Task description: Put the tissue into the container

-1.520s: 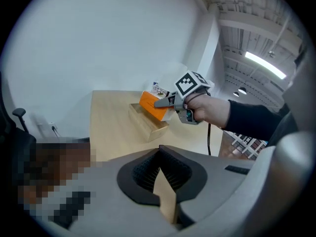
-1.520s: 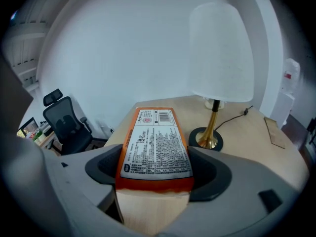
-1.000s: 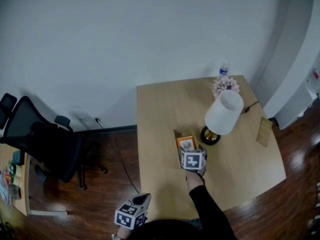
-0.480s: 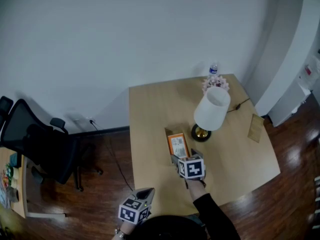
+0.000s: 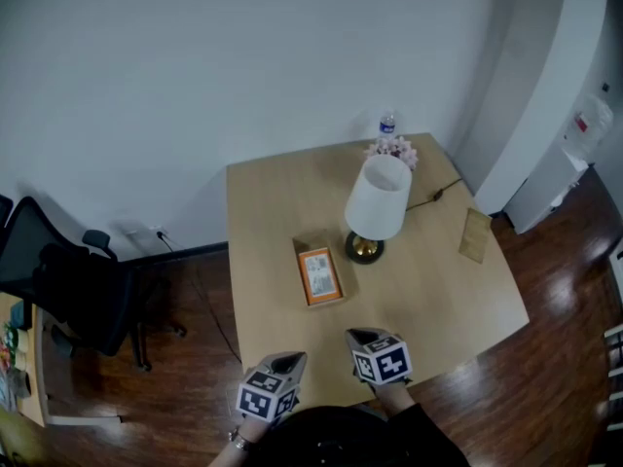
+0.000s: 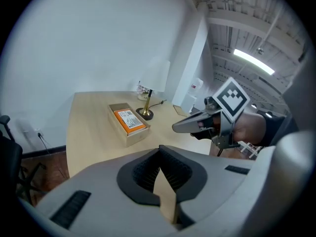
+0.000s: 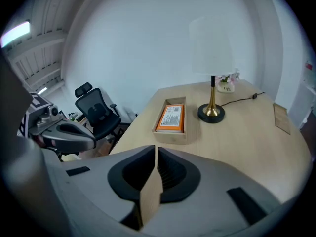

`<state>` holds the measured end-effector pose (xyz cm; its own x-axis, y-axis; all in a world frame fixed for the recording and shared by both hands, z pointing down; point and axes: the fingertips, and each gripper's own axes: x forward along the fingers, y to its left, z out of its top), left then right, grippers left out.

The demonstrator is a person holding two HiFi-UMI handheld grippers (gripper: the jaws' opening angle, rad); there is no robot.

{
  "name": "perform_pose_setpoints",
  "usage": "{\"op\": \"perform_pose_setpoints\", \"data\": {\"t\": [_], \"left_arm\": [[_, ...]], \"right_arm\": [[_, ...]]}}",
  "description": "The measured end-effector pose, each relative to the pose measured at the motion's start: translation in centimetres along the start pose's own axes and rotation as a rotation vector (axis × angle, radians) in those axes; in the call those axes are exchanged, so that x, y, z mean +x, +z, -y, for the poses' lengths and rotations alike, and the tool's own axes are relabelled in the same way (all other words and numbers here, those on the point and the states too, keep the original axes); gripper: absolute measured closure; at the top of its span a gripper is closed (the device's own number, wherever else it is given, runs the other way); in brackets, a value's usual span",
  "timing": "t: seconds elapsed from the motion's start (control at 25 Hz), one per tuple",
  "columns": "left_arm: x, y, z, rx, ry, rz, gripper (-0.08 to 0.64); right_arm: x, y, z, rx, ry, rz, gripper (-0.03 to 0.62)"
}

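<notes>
At the near edge of the table (image 5: 438,290), the right gripper (image 5: 362,339) has been pulled back from the container (image 5: 298,276) and shut on nothing; the left gripper (image 5: 289,361) beside it is likewise closed and empty. The tissue (image 5: 319,274) is seen lying inside the container mid-table, so the task is judged done. Beyond are noted a lamp (image 5: 377,200), flowers (image 5: 391,150) and a bottle (image 5: 386,125) at the far edge, a chair (image 5: 68,295) off left, and a white wall (image 5: 243,56) behind.

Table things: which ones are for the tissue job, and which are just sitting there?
For the job: orange tissue pack, lying in the wooden box.
Just sitting there: lamp, water bottle, flowers, small board, office chair.
</notes>
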<state>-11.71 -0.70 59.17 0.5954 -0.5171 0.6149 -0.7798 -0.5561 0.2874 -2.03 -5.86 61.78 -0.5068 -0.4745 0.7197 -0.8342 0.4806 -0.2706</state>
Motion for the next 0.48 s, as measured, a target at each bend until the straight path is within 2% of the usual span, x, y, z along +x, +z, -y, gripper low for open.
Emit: {"op": "perform_pose_setpoints", "data": {"t": [0.04,0.24,0.48], "left_arm": [[0.3,0.0,0.3,0.004,-0.002,-0.004,0.566],[1.3,-0.2,1.6,0.017,-0.013,-0.024,0.568],[1.8,-0.1,2.5,0.032,-0.016,-0.034,0.568]], "right_arm": [[-0.5,-0.7,-0.1,0.001,0.009,-0.002,0.607],[-1.9,-3.4,-1.1,-0.021,0.057,-0.028,0.611],[-2.7,-3.7,-1.0,-0.017,0.083,-0.026,0.611]]}}
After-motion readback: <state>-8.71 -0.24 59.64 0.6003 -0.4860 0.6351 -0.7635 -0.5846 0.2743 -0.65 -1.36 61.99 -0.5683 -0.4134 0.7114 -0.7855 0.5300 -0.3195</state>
